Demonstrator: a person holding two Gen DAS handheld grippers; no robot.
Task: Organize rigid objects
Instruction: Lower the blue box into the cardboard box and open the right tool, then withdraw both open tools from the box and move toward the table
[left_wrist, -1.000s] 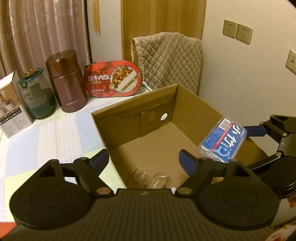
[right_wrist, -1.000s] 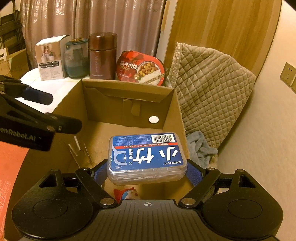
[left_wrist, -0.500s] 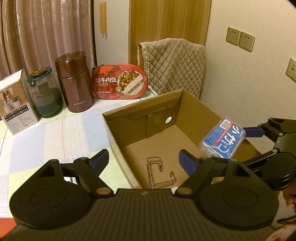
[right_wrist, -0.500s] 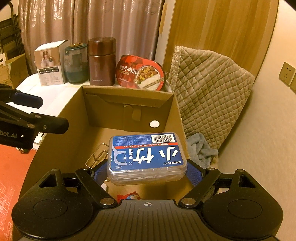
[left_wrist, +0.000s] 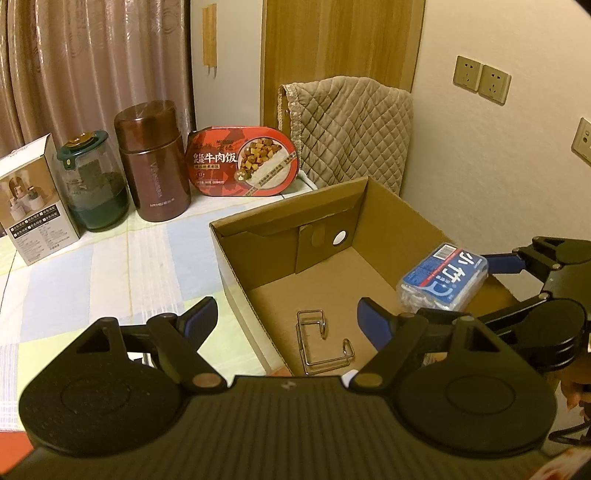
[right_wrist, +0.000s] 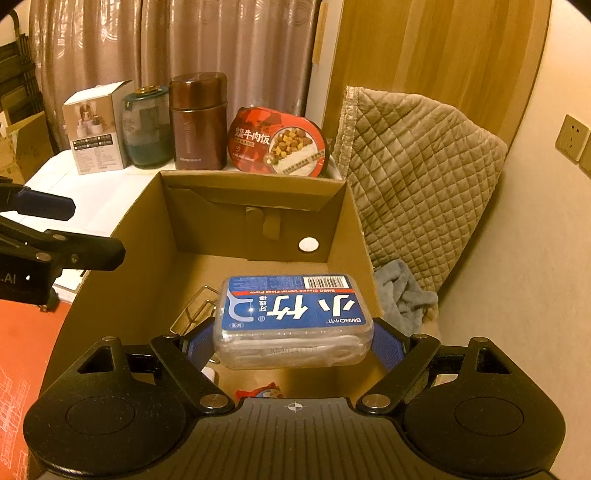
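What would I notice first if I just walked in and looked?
Probably the bright blue floss pick box, pinched in the right gripper above the open cardboard box. Next, the red beef rice meal leaning against the wall behind, beside a brown flask.

The floss-pick box (right_wrist: 295, 319) hides part of the wire rack (right_wrist: 195, 308) lying in the cardboard box (right_wrist: 147, 236). A red printed item (right_wrist: 264, 390) on the floor below shows only a sliver behind the right gripper's body. The small print on the white carton (left_wrist: 31, 206) is too fine to read.
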